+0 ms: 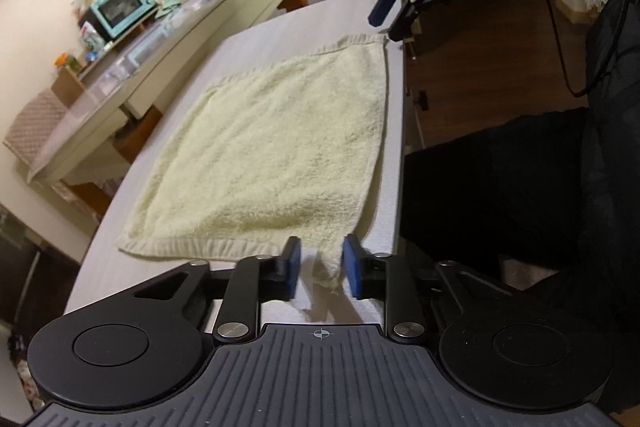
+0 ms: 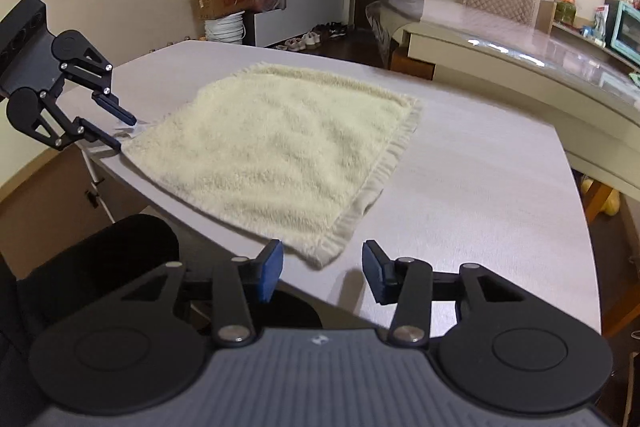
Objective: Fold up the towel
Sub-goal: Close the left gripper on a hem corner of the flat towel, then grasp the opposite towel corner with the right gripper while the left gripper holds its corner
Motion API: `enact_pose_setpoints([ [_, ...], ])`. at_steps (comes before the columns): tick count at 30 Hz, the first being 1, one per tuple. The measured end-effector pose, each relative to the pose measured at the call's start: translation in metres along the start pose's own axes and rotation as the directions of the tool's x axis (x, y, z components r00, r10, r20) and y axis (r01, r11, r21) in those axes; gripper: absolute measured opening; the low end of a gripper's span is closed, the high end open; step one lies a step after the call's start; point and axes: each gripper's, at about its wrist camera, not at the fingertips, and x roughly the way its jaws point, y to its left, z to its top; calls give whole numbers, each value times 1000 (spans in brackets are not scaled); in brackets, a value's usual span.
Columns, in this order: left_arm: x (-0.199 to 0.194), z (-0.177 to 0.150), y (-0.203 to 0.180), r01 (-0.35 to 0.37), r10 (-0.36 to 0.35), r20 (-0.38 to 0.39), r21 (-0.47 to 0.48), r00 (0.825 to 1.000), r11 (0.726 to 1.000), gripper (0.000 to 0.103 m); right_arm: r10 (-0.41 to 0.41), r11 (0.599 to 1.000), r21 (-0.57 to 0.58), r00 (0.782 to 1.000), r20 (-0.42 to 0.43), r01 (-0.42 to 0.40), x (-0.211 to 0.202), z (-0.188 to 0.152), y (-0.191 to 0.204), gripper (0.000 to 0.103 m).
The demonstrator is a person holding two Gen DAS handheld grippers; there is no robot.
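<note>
Towel (image 1: 276, 147) lying flat on the bench (image 2: 460, 187), near its edge. Left tongs (image 1: 320, 269) standing narrow around one bunched corner, pads not visibly pressing; right tongs (image 2: 322, 273) gaping apart, straddling the neighbouring corner.

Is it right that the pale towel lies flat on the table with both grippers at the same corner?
No: the left gripper and right gripper are at two different corners of the towel, per the right wrist view.
</note>
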Motion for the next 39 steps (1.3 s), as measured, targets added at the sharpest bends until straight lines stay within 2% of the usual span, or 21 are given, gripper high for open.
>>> enact_pose_setpoints([
  [1,0,0,-2,2,-2,-1,-1,1000,1000,6,14,1000,23,1000,5,-14,1,-1,-3,48],
  [7,0,-1,-2,9,-9,4,-40,1000,999,6,73,992,100,997,35,-76,5,-6,-14,48],
  [10,-1,-1,-2,8,-7,7,-49,1000,999,6,136,967,206,989,65,-147,6,-7,-21,49],
  [12,-1,0,-3,2,-2,6,-44,1000,999,6,187,926,317,978,92,-207,9,-9,-30,49],
  [15,-1,0,-4,-3,4,6,-41,1000,999,5,220,890,379,967,132,-254,9,-11,-33,49],
  [17,-1,0,-4,-4,4,9,-43,1000,999,5,229,885,380,962,146,-268,9,-10,-31,49],
  [20,-1,-1,-3,-2,3,12,-48,1000,999,5,242,897,341,958,155,-282,10,-9,-23,61],
  [23,-1,-1,-3,-1,2,16,-54,1000,999,5,235,926,269,962,137,-265,19,-3,-16,61],
  [29,-1,-1,-5,-11,12,17,-54,1000,998,5,281,926,213,946,162,-311,33,17,-7,64],
  [31,-1,-1,-5,-10,11,21,-63,1000,998,6,274,935,185,948,159,-301,36,22,-4,65],
  [34,-1,-2,-4,-11,12,24,-64,1000,998,6,250,957,122,960,126,-265,39,25,-2,65],
  [36,-1,-2,-4,-11,13,24,-65,1000,998,6,206,977,30,973,101,-210,33,26,0,65],
  [37,-1,-2,-4,-11,13,24,-66,1000,998,6,148,987,-74,985,93,-142,25,25,5,65],
  [38,-1,-2,-4,-10,12,23,-68,1000,998,6,133,987,-104,987,91,-124,23,25,8,64],
  [39,-1,-2,-3,-9,10,23,-71,1000,997,6,91,974,-213,993,79,-73,16,23,14,61],
])
